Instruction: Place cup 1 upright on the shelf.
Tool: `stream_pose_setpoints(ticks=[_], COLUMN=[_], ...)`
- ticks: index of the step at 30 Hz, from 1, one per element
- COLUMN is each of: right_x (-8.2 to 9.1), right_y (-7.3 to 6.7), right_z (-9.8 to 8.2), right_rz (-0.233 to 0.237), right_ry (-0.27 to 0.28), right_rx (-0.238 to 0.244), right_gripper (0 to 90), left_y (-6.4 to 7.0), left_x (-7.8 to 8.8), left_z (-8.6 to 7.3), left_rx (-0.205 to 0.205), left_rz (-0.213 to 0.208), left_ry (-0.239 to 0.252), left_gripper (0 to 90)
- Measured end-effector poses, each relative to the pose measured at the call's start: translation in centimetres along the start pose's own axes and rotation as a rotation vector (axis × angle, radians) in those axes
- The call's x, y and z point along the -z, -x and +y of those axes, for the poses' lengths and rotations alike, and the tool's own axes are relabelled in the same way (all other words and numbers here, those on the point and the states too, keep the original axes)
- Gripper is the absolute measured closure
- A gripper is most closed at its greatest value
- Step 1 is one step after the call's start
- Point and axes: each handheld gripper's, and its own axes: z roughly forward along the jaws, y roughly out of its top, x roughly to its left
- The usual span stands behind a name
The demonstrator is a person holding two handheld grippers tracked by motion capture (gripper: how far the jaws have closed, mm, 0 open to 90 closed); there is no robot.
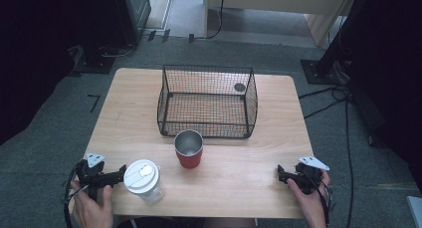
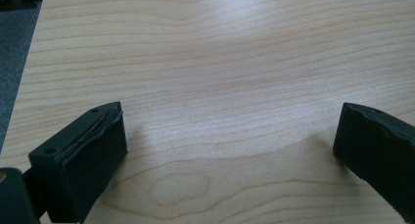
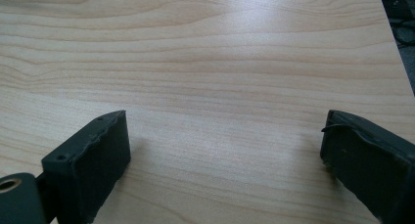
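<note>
Beside our left gripper (image 1: 121,174), released like the right gripper (image 1: 280,174), stands the lidded cup (image 1: 144,180). We judge a careless sweep could topple it.

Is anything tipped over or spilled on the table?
No. The red cup and the clear lidded cup stand upright, the wire basket sits straight, and the table looks dry.

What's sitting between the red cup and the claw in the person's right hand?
Nothing: in the high view only bare wooden table lies between the red cup and the right gripper, whose jaws stand open and empty.
</note>
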Motion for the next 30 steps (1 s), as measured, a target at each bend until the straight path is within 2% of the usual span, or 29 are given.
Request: stream_pose_setpoints(ticks=[4,8,11,13,15,25,30], right_x=[0.0,0.3,0.8,1.0,1.1,2.1,2.3], right_y=[0.0,-0.7,-1.5,-2.2,-3.2,-9.1,-11.7], right_z=[0.0,0.0,0.4,0.6,1.0,2.9,3.5], right_rz=[0.001,-0.029,0.012,0.013,0.013,0.120,0.150], right_ry=[0.000,0.014,0.035,0.055,0.069,0.151,0.160], right_rx=[0.002,0.004,-0.011,0.002,0.017,0.109,0.145], right_gripper=[4.3,4.2,4.2,4.2,4.2,4.2,4.2], left_y=[0.0,0.1,0.1,0.1,0.1,0.1,0.1], left_x=[0.0,-0.1,-0.1,-0.1,-0.1,-0.1,-0.1], left_z=[0.0,0.1,0.1,0.1,0.1,0.1,0.1], left_rx=[0.000,0.012,0.013,0.013,0.013,0.013,0.013], left_rz=[0.000,0.010,0.011,0.011,0.011,0.011,0.011], left_ry=[0.000,0.001,0.000,0.000,0.000,0.001,0.001], left_gripper=[0.0,0.0,0.0,0.0,0.0,0.0,0.0])
